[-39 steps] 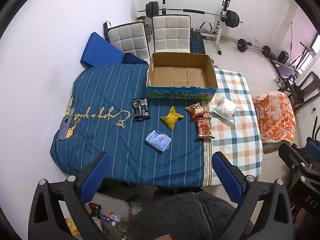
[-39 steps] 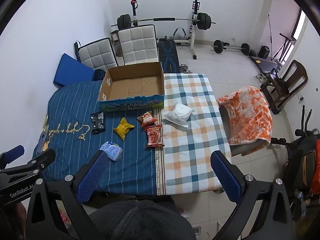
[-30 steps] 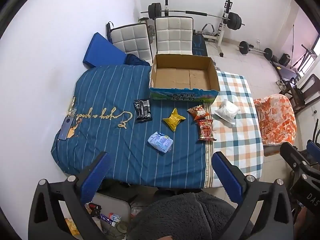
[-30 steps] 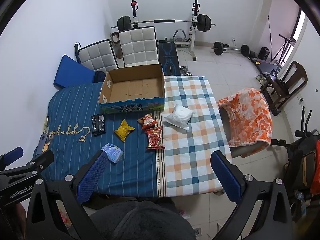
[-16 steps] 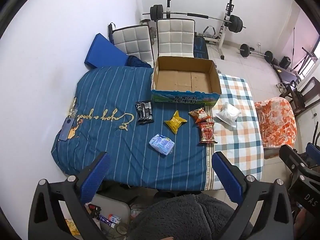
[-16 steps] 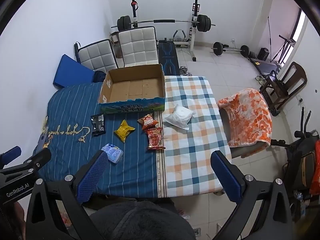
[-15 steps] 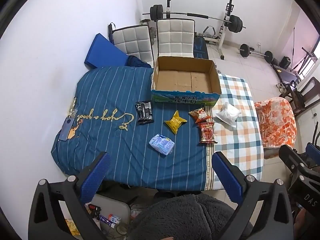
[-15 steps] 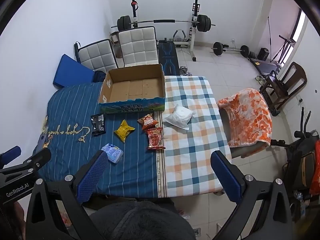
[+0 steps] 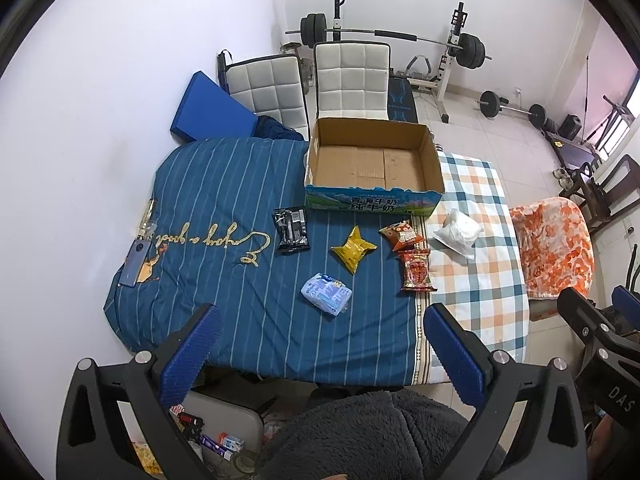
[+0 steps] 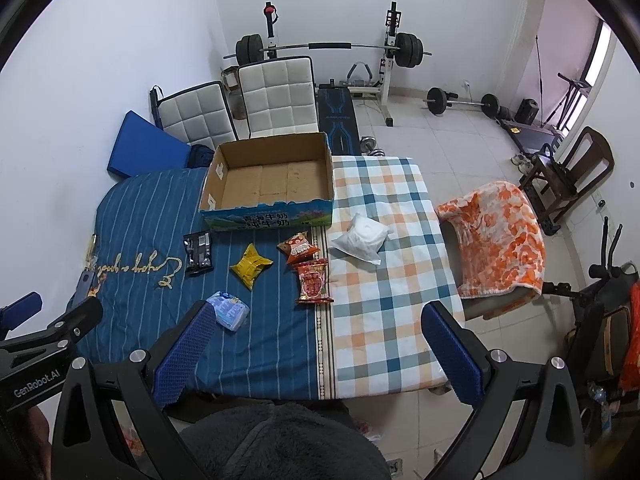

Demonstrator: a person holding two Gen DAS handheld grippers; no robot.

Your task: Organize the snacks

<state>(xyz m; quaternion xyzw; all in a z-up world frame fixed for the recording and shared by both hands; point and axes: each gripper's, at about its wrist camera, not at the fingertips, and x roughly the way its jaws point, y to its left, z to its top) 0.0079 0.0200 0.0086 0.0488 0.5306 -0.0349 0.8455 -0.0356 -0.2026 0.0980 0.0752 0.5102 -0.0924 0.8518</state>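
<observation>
Gaping wide and empty, both ribbed blue tongs (image 9: pixel 318 344) (image 10: pixel 316 340) hover over crinkly snack packets (image 9: pixel 353 249) and a cardboard box (image 9: pixel 374 200).

Room in a home doubling as a gym, barbell rack (image 10: pixel 328 46) against the white wall, weight bench (image 10: pixel 337 118), loose dumbbells (image 10: pixel 462 102) on tiled floor; cloth-covered table (image 10: pixel 380 280), padded chairs (image 10: pixel 280 96)

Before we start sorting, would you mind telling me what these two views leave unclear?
- Print on the black packet, yellow packet and red packet: too small in both views.
- White bag: contents hidden by its own wrapping.
- Blue packet: its near edge is covered by the right tongs' finger, right view.
- Table under the blue striped cloth: covered.
- Bin items below the left tongs: cut off, tiny.
</observation>
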